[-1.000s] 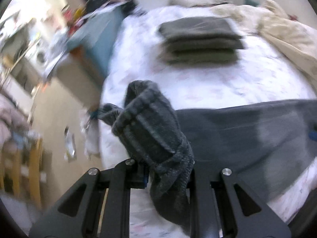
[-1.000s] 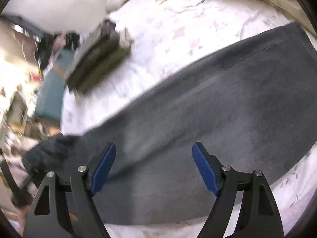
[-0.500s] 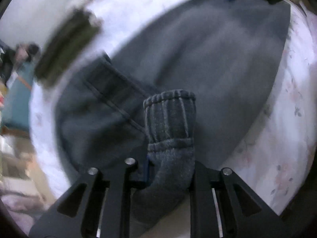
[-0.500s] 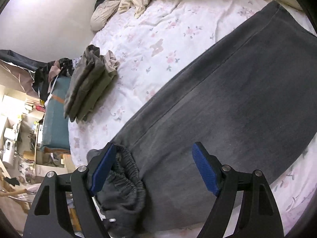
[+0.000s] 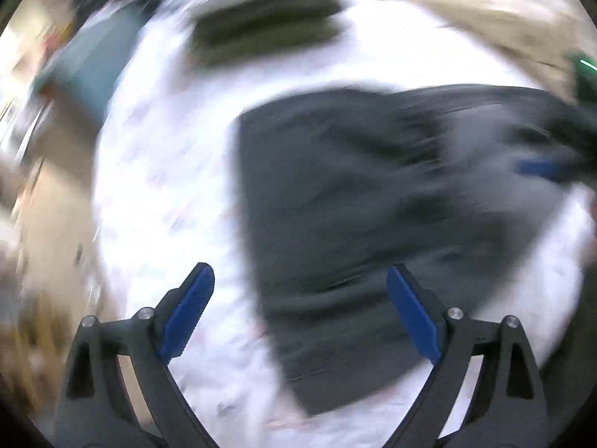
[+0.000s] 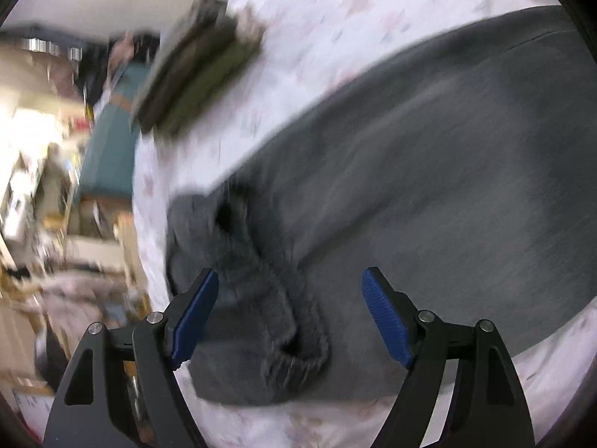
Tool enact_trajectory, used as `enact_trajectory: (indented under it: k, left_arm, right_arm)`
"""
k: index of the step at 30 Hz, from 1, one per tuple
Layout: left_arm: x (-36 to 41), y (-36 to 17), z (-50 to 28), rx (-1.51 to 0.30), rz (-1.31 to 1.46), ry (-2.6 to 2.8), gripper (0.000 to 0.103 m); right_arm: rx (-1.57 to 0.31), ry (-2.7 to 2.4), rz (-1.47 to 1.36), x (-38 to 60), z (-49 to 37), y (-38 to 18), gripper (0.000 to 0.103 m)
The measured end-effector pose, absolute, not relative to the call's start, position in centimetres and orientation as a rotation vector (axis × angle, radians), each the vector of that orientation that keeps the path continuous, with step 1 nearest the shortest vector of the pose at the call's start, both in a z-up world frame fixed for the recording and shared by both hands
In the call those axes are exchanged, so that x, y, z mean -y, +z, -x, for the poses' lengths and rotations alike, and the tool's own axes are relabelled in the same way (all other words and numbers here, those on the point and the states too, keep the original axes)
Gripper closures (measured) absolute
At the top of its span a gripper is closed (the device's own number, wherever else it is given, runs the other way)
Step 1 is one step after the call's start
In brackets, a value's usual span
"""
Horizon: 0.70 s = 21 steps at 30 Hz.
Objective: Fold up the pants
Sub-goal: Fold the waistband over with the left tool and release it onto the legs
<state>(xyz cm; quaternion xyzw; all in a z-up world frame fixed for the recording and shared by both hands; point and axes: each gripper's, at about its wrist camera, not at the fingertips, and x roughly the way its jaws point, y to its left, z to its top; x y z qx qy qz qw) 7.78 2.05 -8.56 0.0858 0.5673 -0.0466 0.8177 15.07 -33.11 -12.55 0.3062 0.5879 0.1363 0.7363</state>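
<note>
**Pants released on the bed, both tongs open**

The dark grey pants (image 5: pixel 335 201) are laid flat on the bed (image 5: pixel 156 171), which is covered with a white flowered sheet. In the left wrist view the pants fill the centre and right of the frame, and their near edge runs down to the lower centre. The view is heavily blurred, so fine detail of the cloth cannot be read.

The left tongs (image 5: pixel 300 310) are seen at the bottom of the frame with the blue pads spread wide. The jaws have just been opening, and nothing is clamped between them; the pants are seen below and beyond the gap, clear of both pads.

The right tongs (image 6: pixel 289 315) are also held open at the bottom of the right wrist view. A bunched, ribbed end of the pants (image 6: pixel 276 298) is seen in the gap between the pads, nearer the left one, but is not pressed by both pads. The rest of the pants extends to the upper right of that frame.

A stack of folded olive clothes (image 6: pixel 201 63) is placed on the bed in the upper left of the right wrist view, well apart from the pants. A cream blanket (image 5: pixel 485 3) is seen in the upper right of the left wrist view.
</note>
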Motion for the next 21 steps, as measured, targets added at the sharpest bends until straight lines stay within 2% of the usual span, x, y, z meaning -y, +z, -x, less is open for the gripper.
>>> enact_trajectory:
  k: [1,3,4,5,6,7,8,12,14,17,18,20,21]
  left_arm:
    - [-3.4,-10.8,-8.2,-1.293,-0.116,-0.064,0.011]
    - [-4.8,-14.4,-8.7,-1.451,-0.030,-0.027,0.012]
    - [-5.0,-15.5,-8.8,-1.490,-0.005,-0.012,0.012]
    - [-5.2,-16.5,-8.7,-1.509,0.003,0.000,0.012]
    - [-5.0,-16.8,-8.8,-1.508,-0.016,0.003,0.010]
    - [-4.9,-16.7,-8.9,-1.503,-0.033,0.000,0.010]
    - [-4.7,-16.5,-9.0,-1.502,-0.050,-0.002,0.010]
    - [-4.7,-14.7,-9.3,-1.428,0.000,0.000,0.011]
    - [-4.4,-14.5,-9.1,-1.428,0.015,-0.025,0.011]
    - [-3.8,-15.0,-9.2,-1.444,-0.025,-0.022,0.011]
    - [-3.6,-15.2,-9.2,-1.453,-0.030,-0.020,0.011]
    - [-2.4,-15.9,-9.0,-1.469,-0.036,-0.020,0.011]
    - [-2.2,-16.1,-9.0,-1.469,-0.039,-0.020,0.011]
  right_arm:
    - [-1.326,0.306,-0.633,31.8,-14.6,-13.4,0.021]
    - [-1.404,0.325,-0.558,29.7,-13.9,-15.1,0.032]
    - [-1.435,0.354,-0.551,29.0,-13.6,-15.8,0.051]
    - [-1.466,0.369,-0.535,28.3,-13.2,-16.4,0.062]
    - [-1.471,0.366,-0.514,27.9,-12.8,-16.5,0.068]
    - [-1.459,0.372,-0.514,28.0,-12.5,-16.1,0.084]
    - [-1.445,0.385,-0.530,28.1,-12.3,-15.6,0.087]
    - [-1.425,0.390,-0.517,28.6,-10.9,-14.0,0.086]
    - [-1.487,0.311,-0.463,28.9,-10.8,-15.7,0.066]
    - [-1.503,0.279,-0.453,29.1,-11.9,-15.2,0.061]
    - [-1.452,0.275,-0.415,29.1,-12.5,-13.6,0.056]
    - [-1.323,0.275,-0.300,28.8,-14.3,-10.4,0.034]
    - [-1.271,0.301,-0.267,28.5,-16.0,-8.8,0.031]
